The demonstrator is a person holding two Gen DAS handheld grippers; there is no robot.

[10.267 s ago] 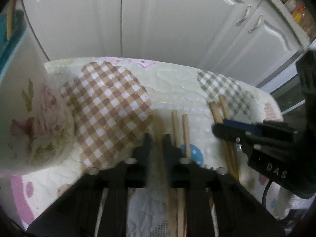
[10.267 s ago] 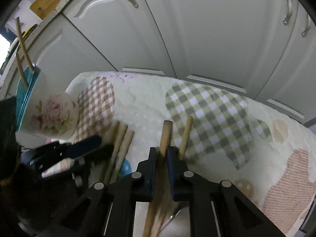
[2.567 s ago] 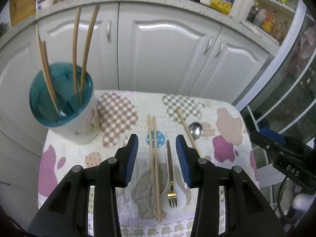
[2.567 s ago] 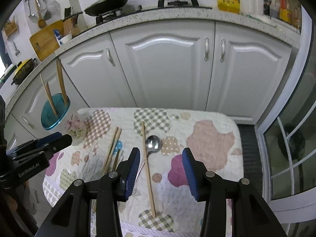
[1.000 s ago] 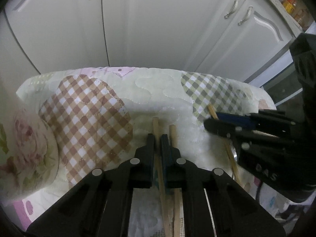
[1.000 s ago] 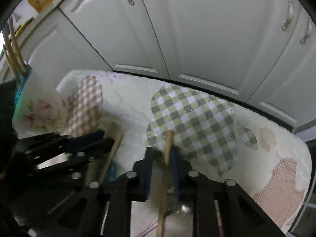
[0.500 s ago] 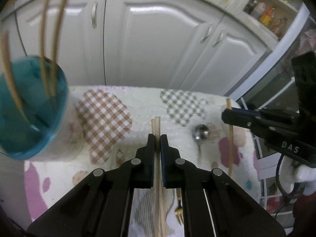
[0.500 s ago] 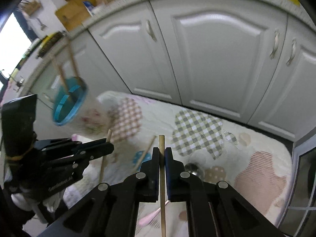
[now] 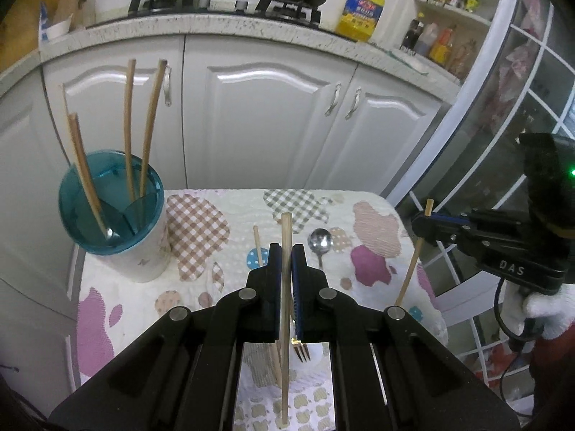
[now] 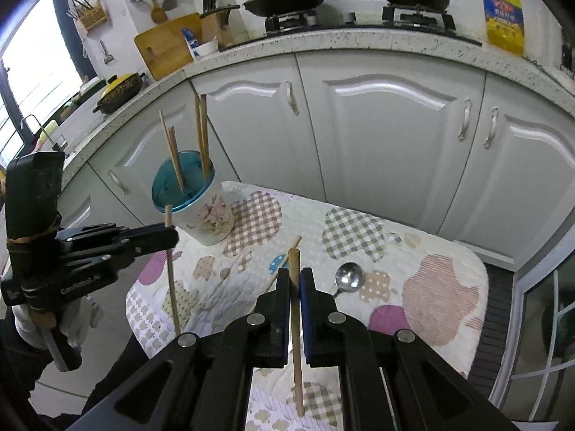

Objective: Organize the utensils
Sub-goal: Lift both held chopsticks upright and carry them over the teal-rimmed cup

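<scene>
My left gripper [image 9: 286,251] is shut on a wooden chopstick [image 9: 285,230] and holds it upright above the small table. My right gripper [image 10: 294,274] is shut on another wooden chopstick [image 10: 294,262], also held upright in the air. A floral utensil cup with a teal rim [image 9: 107,212] stands at the table's left and holds several chopsticks; it also shows in the right wrist view [image 10: 194,201]. One chopstick [image 9: 256,244], a metal spoon [image 9: 320,240] and a gold fork [image 9: 301,350] lie on the patterned cloth [image 9: 373,222].
White kitchen cabinets [image 9: 266,125] stand behind the table, with a stove and pots on the counter above. A glass door [image 9: 510,143] is at the right. The other hand-held gripper shows at the side of each view.
Both grippers have risen from the cloth, each lifting a chopstick clear of the table. The cup has come back into full view.
</scene>
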